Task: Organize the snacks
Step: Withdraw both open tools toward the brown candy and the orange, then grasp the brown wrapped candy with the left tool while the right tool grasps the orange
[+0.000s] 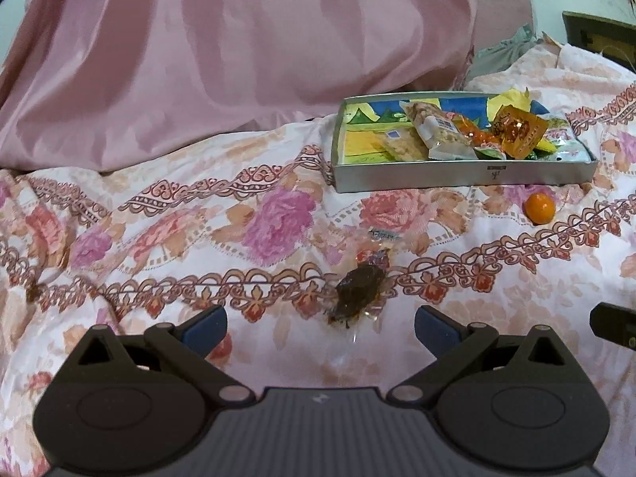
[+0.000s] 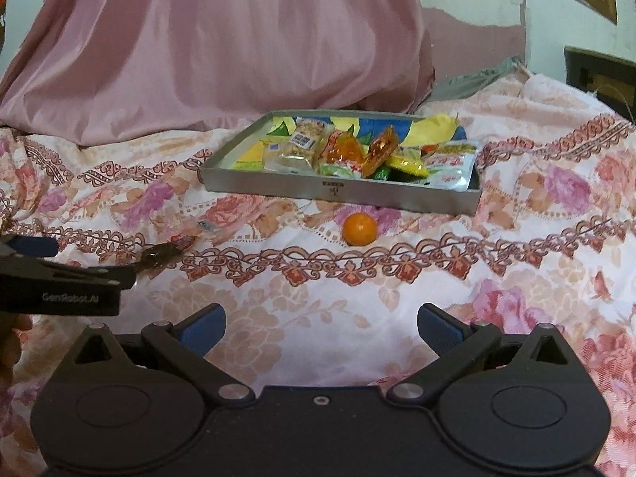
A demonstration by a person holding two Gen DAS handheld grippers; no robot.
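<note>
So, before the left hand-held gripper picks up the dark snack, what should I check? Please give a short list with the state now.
1. Left hand-held gripper open: ok.
2. Dark snack lies between and just ahead of its fingers: ok.
3. Snack free on the bedspread, nothing on top: ok.
4. Right hand-held gripper open and holding nothing: ok.
5. Tray has free room at its left end: ok.
6. Orange outside the tray: not ok.

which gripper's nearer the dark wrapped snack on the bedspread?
Left. The left gripper has its open jaws right at the dark wrapped snack. The right gripper sits off to its right, facing the orange.
</note>
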